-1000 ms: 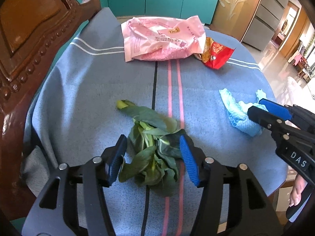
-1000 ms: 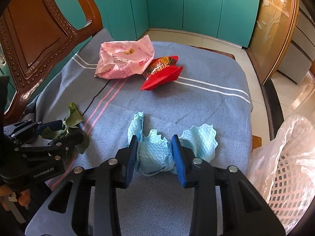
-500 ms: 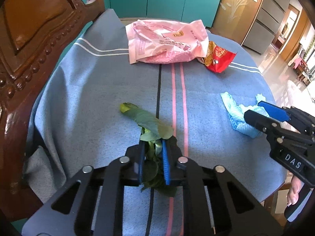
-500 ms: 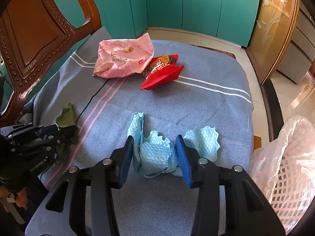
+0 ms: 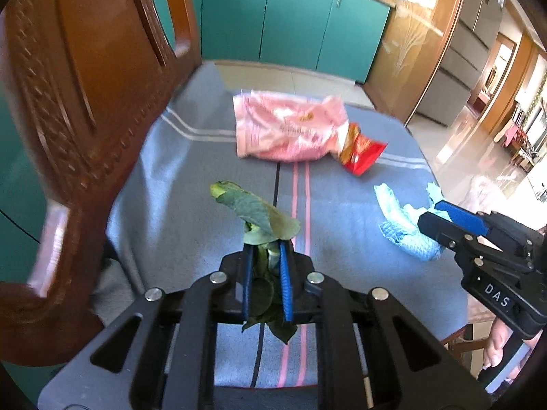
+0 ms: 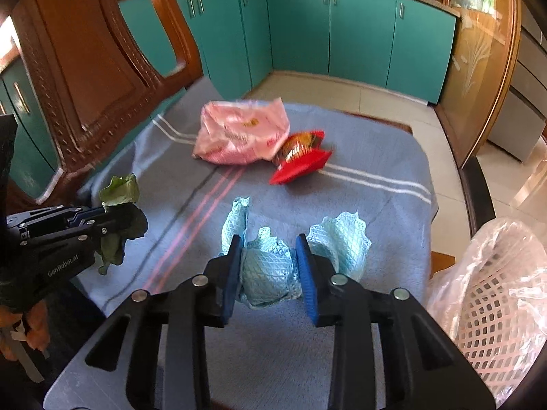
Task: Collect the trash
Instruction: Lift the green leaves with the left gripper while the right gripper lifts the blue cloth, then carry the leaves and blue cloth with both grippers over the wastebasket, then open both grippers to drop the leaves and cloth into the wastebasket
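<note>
Left wrist view, nearest: the left gripper (image 5: 266, 256) has its fingers (image 5: 247, 273) pinching a bunch of green leaves (image 5: 254, 212), lifted clear of the blue striped cloth (image 5: 191, 205) that covers the counter; one leaf sticks forward past the fingertips and others hang below them. Right wrist view, nearest: the right gripper (image 6: 270, 256) has its fingers (image 6: 306, 266) closing on a crumpled light-blue wipe (image 6: 268, 270), whose loose ends fan out to either side. Beside the counter, at the right edge of this view, stands a white lattice basket (image 6: 492, 311) lined with a clear plastic bag. Farther along the cloth lie a pink plastic bag (image 6: 239, 133) and, touching it, a red snack packet (image 6: 301, 162). A carved wooden chair (image 5: 85, 102) stands at the left, teal cabinets (image 6: 359, 30) behind.
</note>
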